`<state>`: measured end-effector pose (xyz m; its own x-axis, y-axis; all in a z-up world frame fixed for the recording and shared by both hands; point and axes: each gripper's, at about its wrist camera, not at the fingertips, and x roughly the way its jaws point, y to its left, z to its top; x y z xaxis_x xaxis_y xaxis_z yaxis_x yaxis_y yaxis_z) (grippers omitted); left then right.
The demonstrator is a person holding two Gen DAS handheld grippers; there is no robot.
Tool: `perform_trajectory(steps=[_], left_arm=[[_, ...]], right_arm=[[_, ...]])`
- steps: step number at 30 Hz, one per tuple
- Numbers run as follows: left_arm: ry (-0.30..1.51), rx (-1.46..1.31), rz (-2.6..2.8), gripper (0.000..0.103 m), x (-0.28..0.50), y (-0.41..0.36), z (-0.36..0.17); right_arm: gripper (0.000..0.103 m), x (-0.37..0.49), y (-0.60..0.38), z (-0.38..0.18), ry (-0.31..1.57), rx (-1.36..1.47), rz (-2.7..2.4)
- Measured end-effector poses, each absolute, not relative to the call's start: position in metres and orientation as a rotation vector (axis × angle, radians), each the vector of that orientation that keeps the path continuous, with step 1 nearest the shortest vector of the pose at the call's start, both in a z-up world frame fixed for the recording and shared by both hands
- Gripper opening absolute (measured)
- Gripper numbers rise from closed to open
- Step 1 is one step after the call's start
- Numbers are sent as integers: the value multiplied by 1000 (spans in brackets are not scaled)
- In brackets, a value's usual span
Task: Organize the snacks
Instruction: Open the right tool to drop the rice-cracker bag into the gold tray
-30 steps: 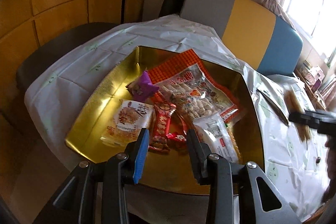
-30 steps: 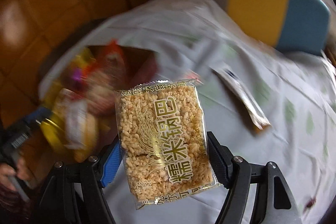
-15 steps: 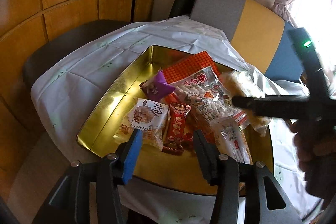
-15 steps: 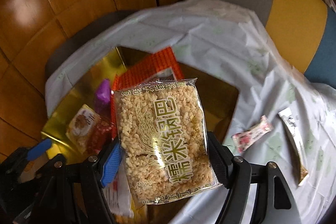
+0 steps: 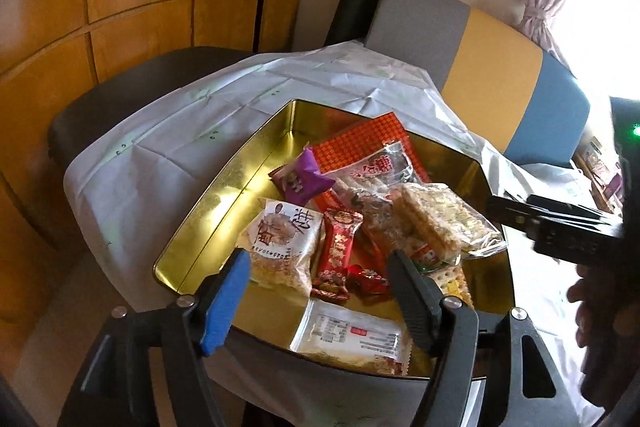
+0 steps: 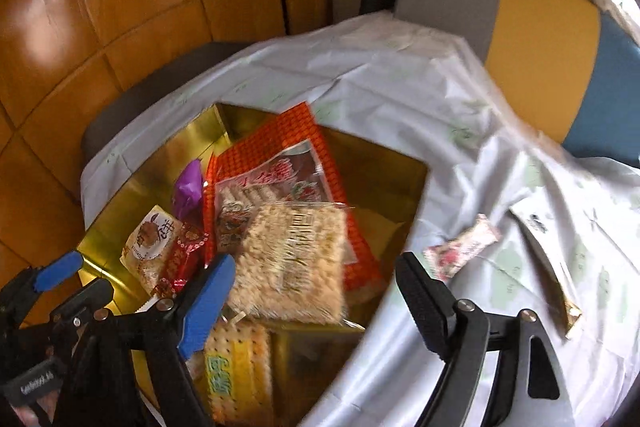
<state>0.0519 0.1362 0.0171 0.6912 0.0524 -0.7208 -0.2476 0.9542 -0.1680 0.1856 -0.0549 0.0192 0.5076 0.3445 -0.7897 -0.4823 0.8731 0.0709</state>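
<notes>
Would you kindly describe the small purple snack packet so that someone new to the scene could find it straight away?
Start at the gold tin tray on the table with the white cloth. Among the snacks piled in it, look toward the far side, just left of the big red checked bag. The purple packet lies there, small and crumpled, the only purple wrapper among red, white and clear ones.

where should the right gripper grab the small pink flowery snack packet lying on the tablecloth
Grip the small pink flowery snack packet across its narrow middle, coming down from above. It lies flat and slanted on the white tablecloth, apart from the gold tin tray, so the long edges are free on both sides. The right hand-held gripper, open and empty, would probably need turning to span the short width.
</notes>
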Motion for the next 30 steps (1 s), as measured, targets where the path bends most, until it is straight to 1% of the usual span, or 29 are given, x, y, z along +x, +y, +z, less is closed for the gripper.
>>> perform_trajectory(steps=[4,17,30], left_arm=[[782,-251,153,76,51,131,20],[775,-182,111,76,47,107,23],[794,-92,29,76,47,67,28]], right_arm=[[86,177,-85,27,889,-139,461],[86,165,-219,18,937,-123,212],[86,177,-335,22,947,-84,-15]])
